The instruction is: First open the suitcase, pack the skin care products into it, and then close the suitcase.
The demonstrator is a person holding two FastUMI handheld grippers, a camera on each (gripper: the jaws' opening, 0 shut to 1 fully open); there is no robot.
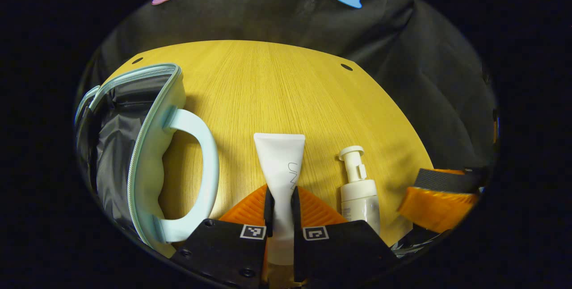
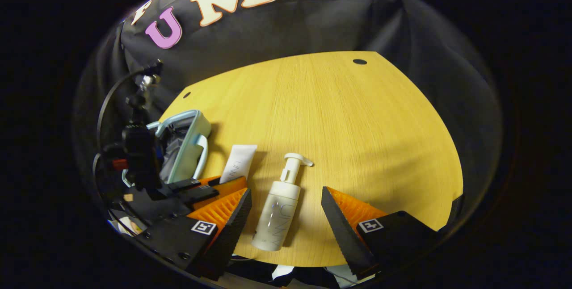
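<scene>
Left tool [image 1: 281, 206] clamped on white squeeze tube [image 1: 280, 164]; right tool [image 2: 286, 217] open around white pump bottle [image 2: 279, 211]; lift tube clear, swing frame-left into open pale-blue suitcase [image 1: 147, 155].

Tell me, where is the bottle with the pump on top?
The pump bottle lies on the wooden table between the right tool's open fingers, with the white tube just to its left in the right gripper view.

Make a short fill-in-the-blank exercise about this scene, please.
1. The left gripper is shut on the ____.
2. The right gripper has its jaws ____ around the pump bottle.
3. The suitcase is already ____.
4. The pump bottle lies on the ____.

Missing words: tube; open; open; table
</scene>
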